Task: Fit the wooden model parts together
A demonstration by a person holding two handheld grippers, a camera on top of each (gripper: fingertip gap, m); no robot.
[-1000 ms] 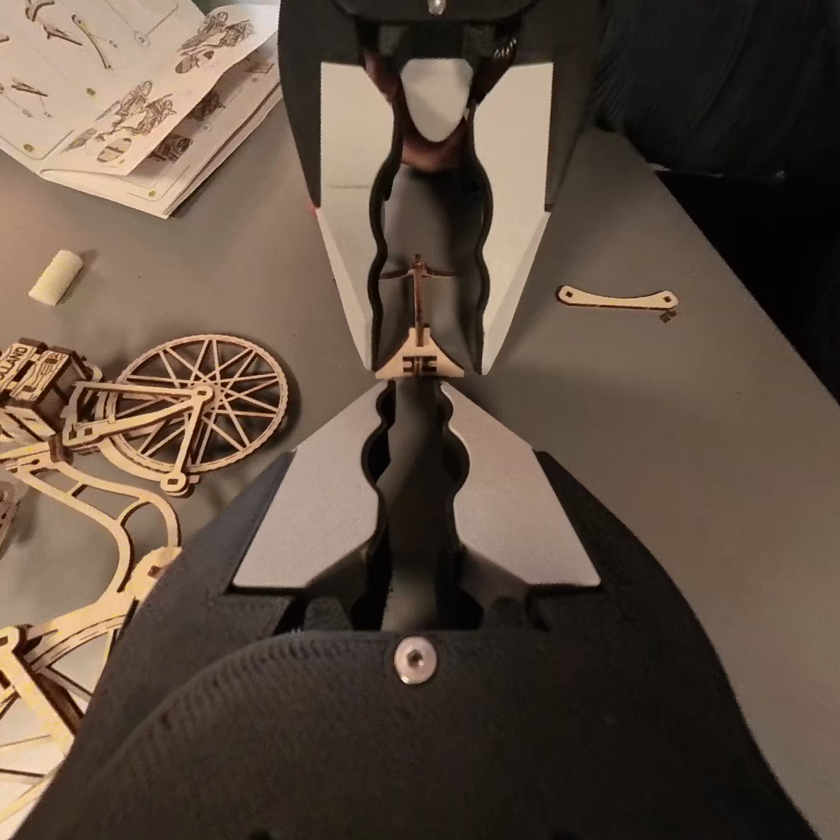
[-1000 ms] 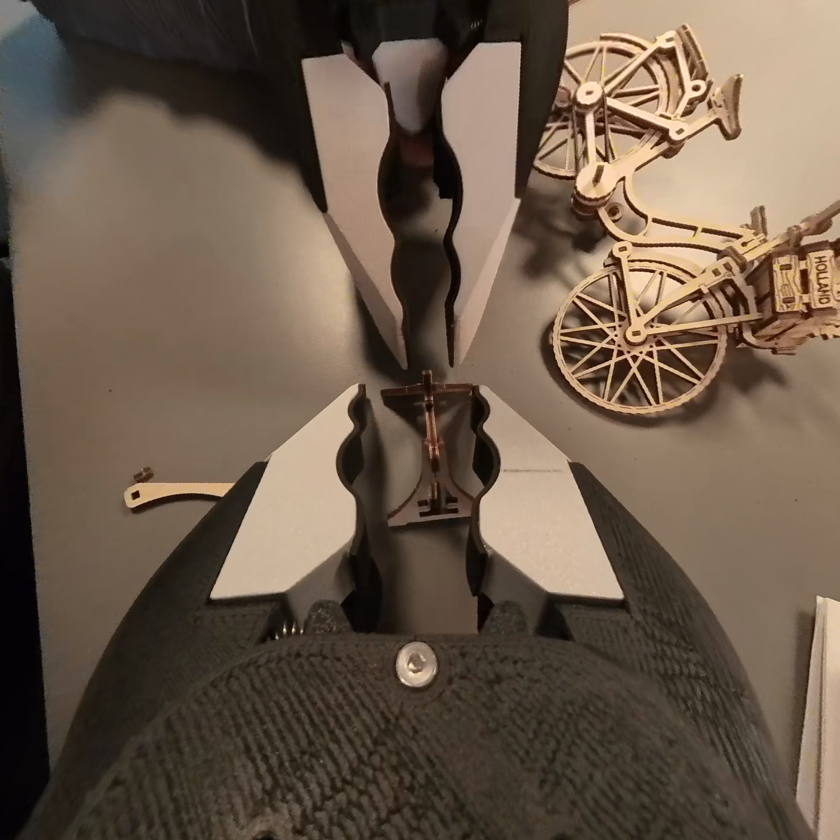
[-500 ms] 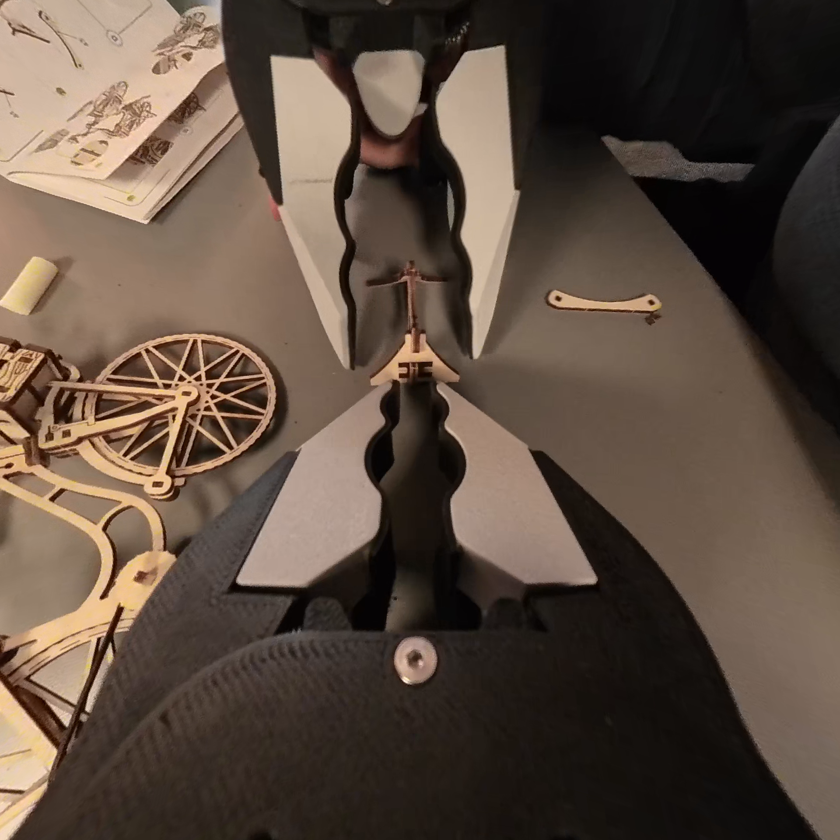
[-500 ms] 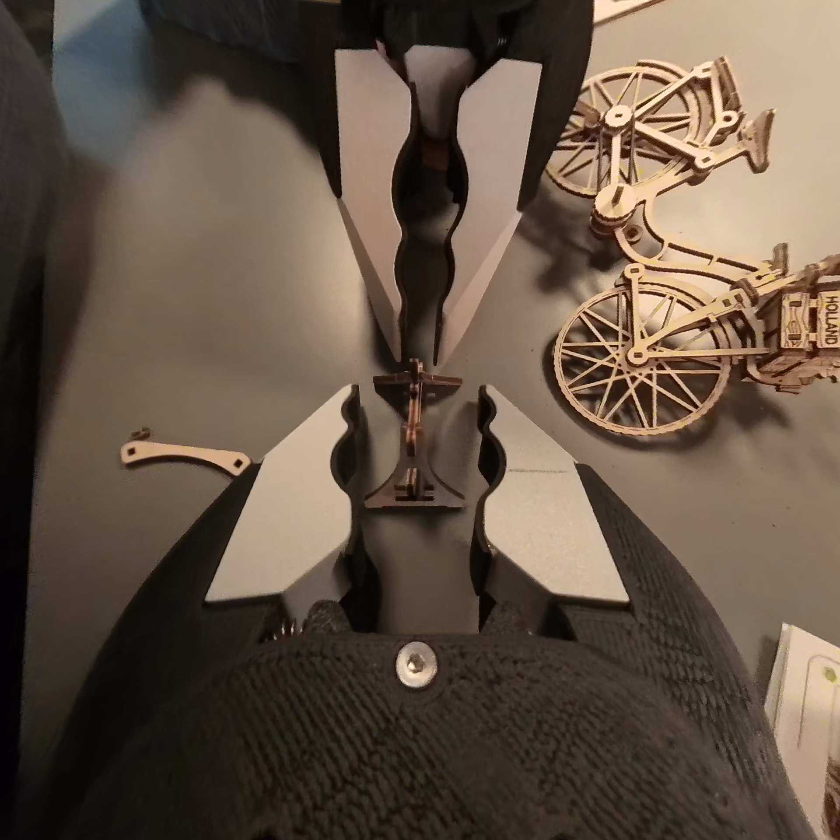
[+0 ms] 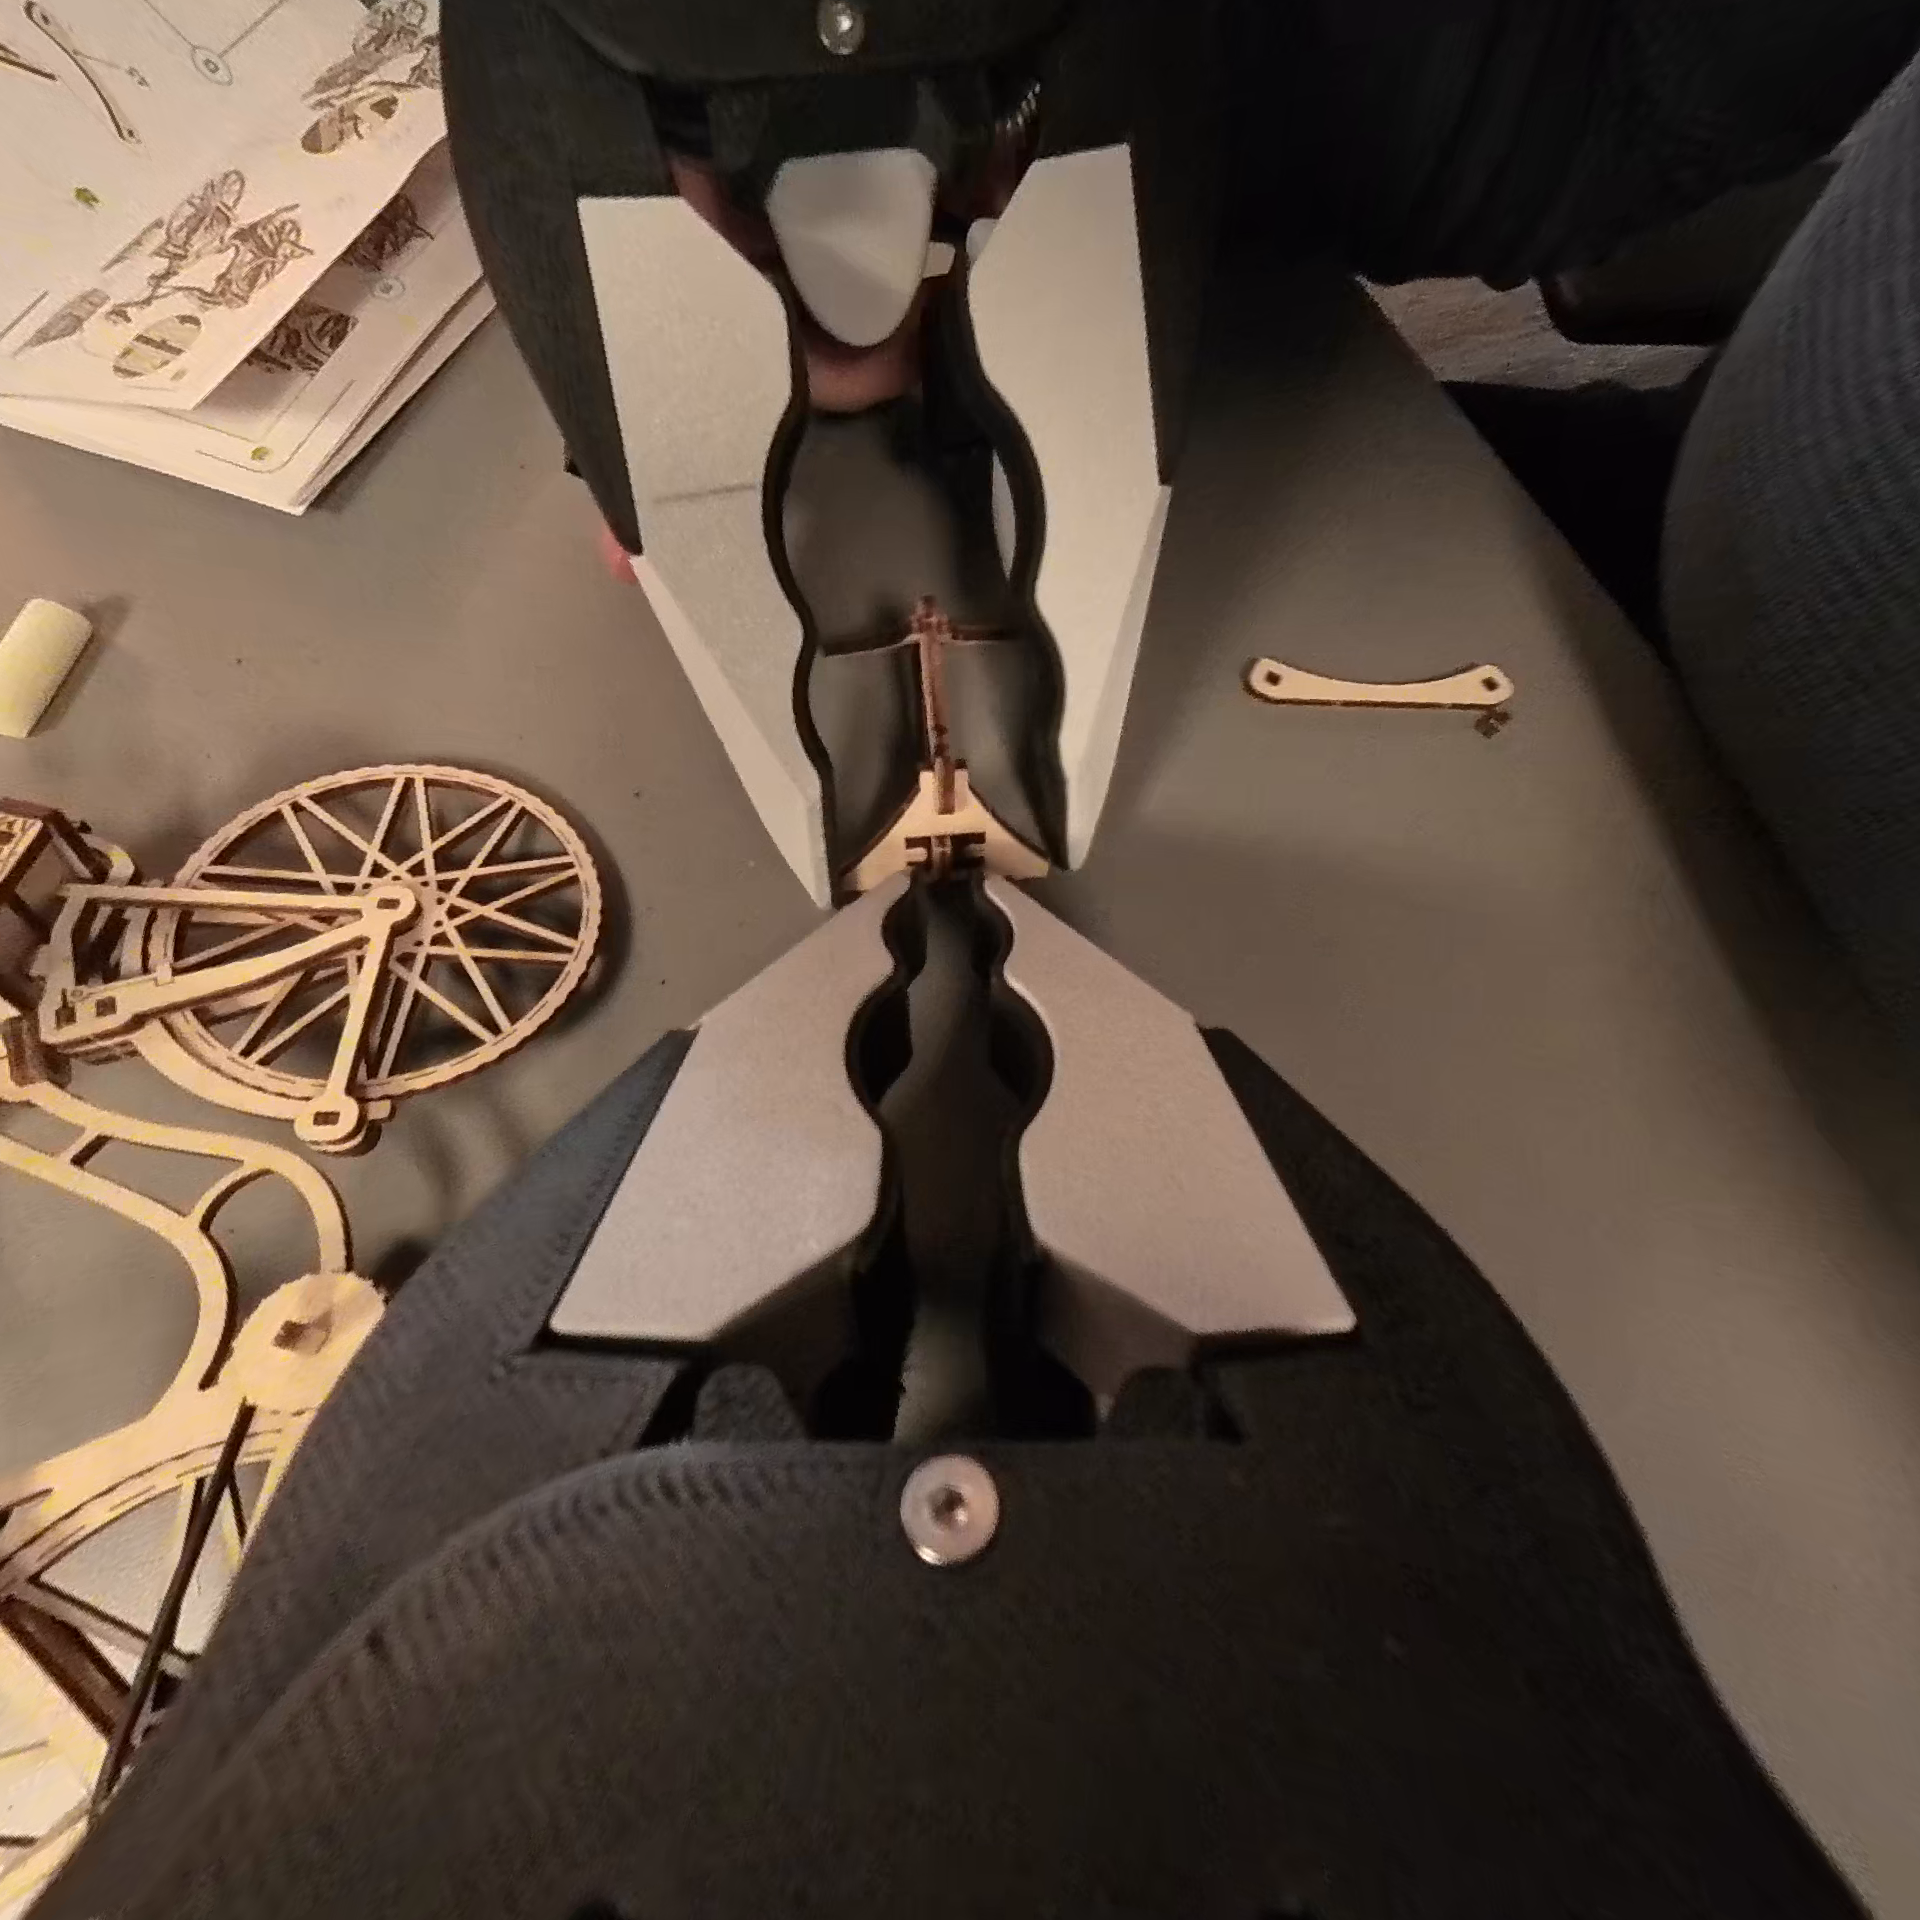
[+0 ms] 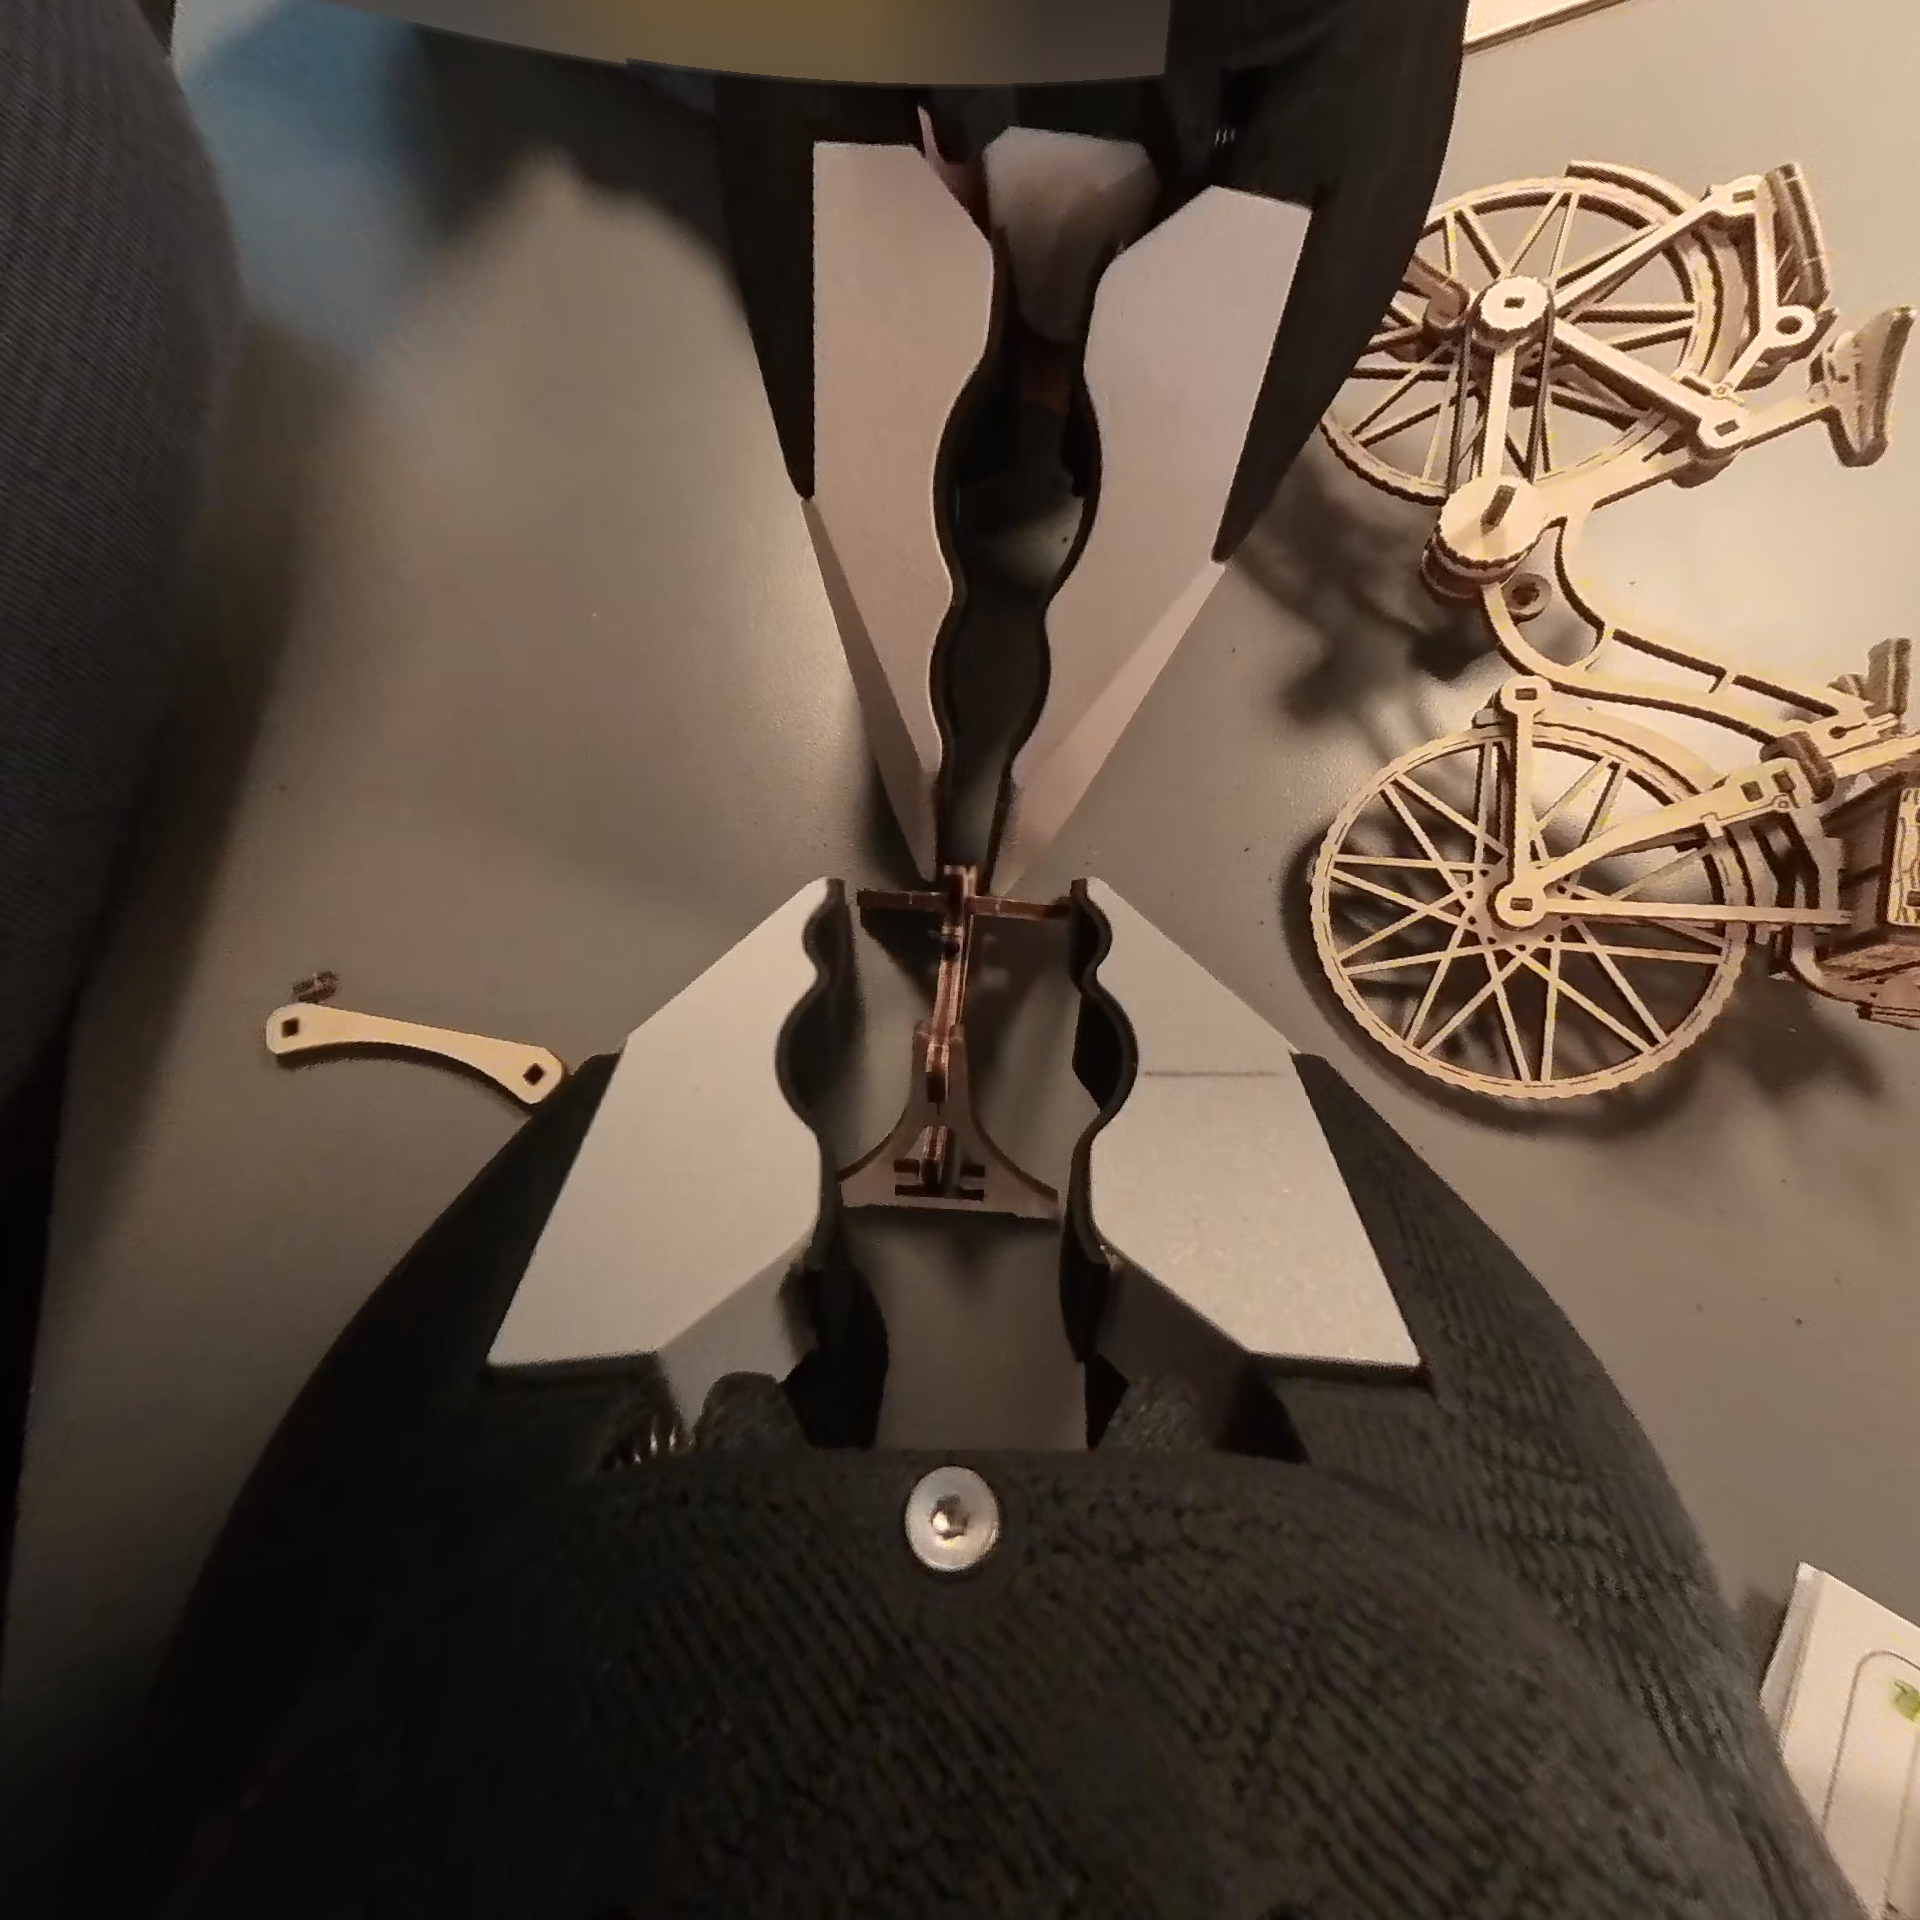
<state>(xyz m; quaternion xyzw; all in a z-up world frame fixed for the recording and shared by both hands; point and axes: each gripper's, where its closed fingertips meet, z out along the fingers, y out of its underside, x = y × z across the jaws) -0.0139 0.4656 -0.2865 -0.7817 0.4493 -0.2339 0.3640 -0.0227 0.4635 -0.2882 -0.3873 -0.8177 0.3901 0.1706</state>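
A small wooden sub-assembly (image 6: 951, 1049), a thin stem with a crossbar and a triangular slotted plate, sits between the fingers of my right gripper (image 6: 956, 894), which is shut on it across its width. It also shows in the left wrist view (image 5: 935, 831). My left gripper (image 5: 943, 896) faces the right gripper (image 5: 948, 878) tip to tip. Its fingertips are pinched on the narrow end tab of the same part, as the right wrist view shows of the left gripper (image 6: 969, 868). Both are held just above the grey table (image 5: 1351, 1039).
A wooden bicycle model (image 5: 384, 956) lies on its side to my left; it also shows in the right wrist view (image 6: 1527, 914). A loose curved wooden strip (image 5: 1377, 688) with a tiny piece (image 5: 1488, 727) lies near the table edge. An instruction booklet (image 5: 208, 260) and a pale yellow block (image 5: 36, 665) lie far left. Only a small space, under 4 cm, lies between the two pairs of fingers. The pale yellow block (image 5: 36, 665) lies around 15 centimetres away from my right fingertips.
The two grippers have come together. My left fingertips have narrowed and now touch the end of the part, where a gap showed before. The right gripper still holds the part.
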